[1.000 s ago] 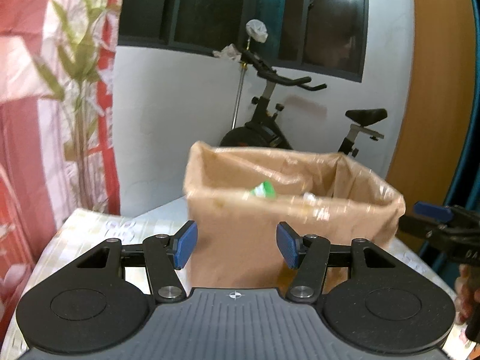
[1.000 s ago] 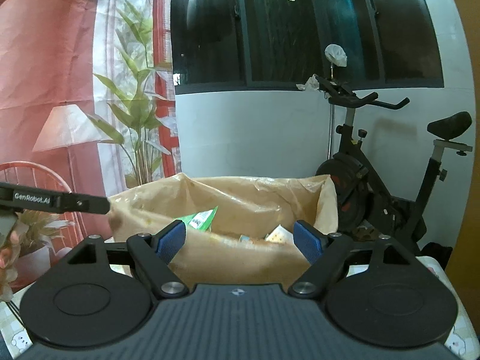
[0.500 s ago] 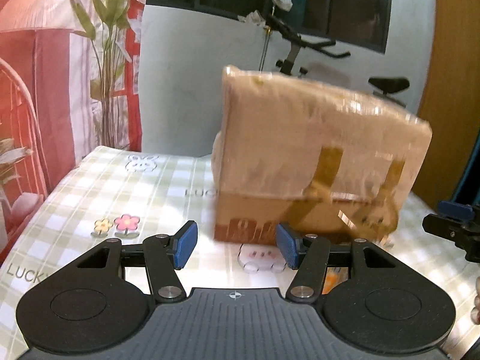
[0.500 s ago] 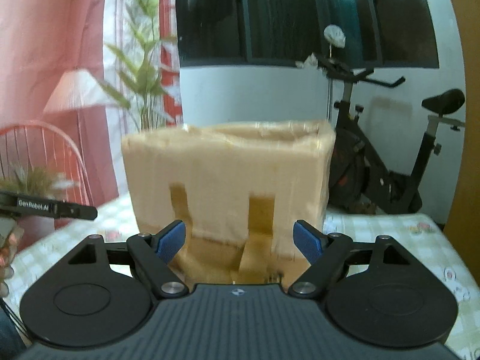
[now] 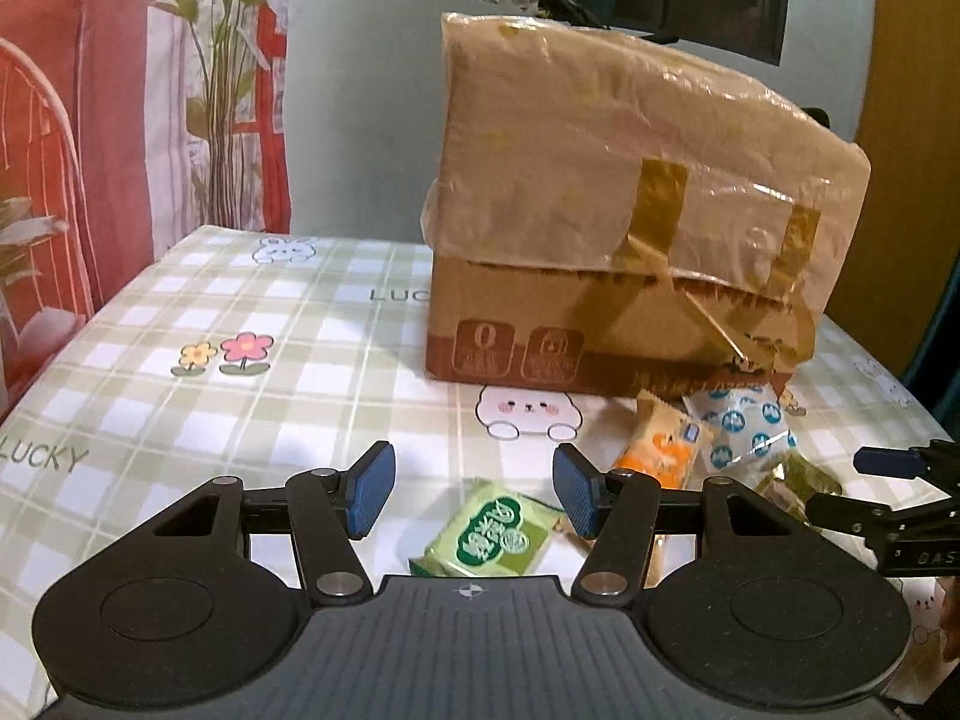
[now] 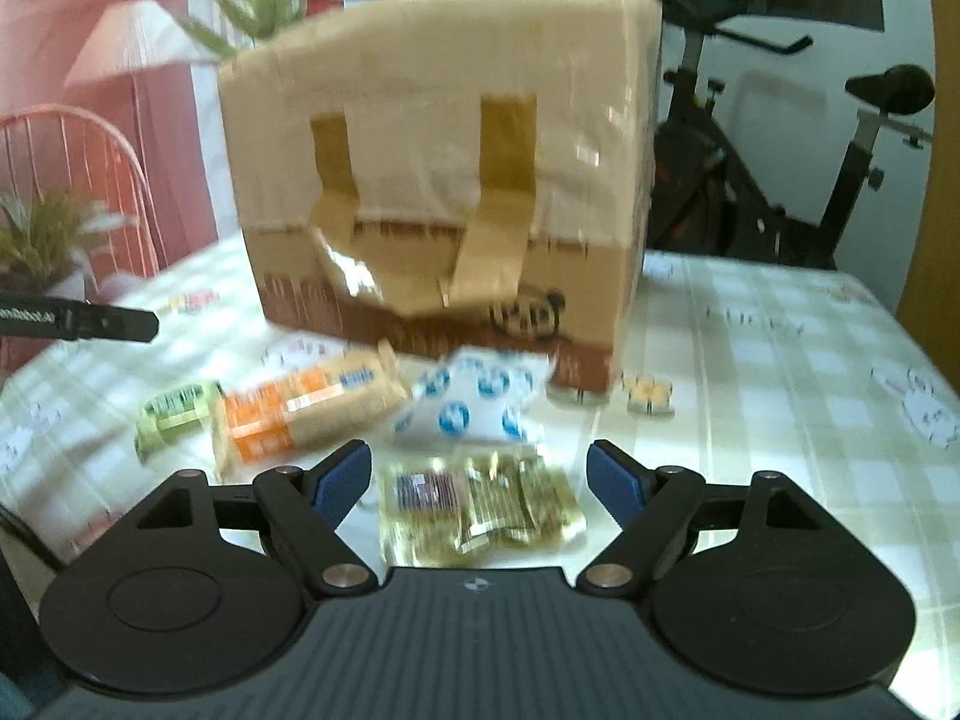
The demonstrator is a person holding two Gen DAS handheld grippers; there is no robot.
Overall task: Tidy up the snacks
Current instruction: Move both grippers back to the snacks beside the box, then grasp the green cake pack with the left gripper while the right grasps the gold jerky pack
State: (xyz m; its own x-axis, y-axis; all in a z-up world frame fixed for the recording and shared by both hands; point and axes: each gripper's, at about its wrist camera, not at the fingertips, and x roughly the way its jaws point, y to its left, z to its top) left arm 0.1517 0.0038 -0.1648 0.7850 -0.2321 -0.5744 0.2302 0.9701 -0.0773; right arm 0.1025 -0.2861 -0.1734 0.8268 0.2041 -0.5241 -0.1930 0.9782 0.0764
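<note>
Right wrist view: your right claw (image 6: 479, 471) stands apart and empty, its jaws having just opened wider, the gold-green snack packet (image 6: 480, 501) between them at 6 o'clock on the worktop (image 6: 780, 360). Orange biscuit pack (image 6: 300, 408) at 9, cardboard box (image 6: 444, 180) at 12. Light, crinkly, slippery: pinch across the flat middle. Left claw (image 5: 474, 489) apart, empty.

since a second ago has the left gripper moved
Yes. The left gripper has come down: the cardboard box now towers above it, its open top no longer visible.
</note>
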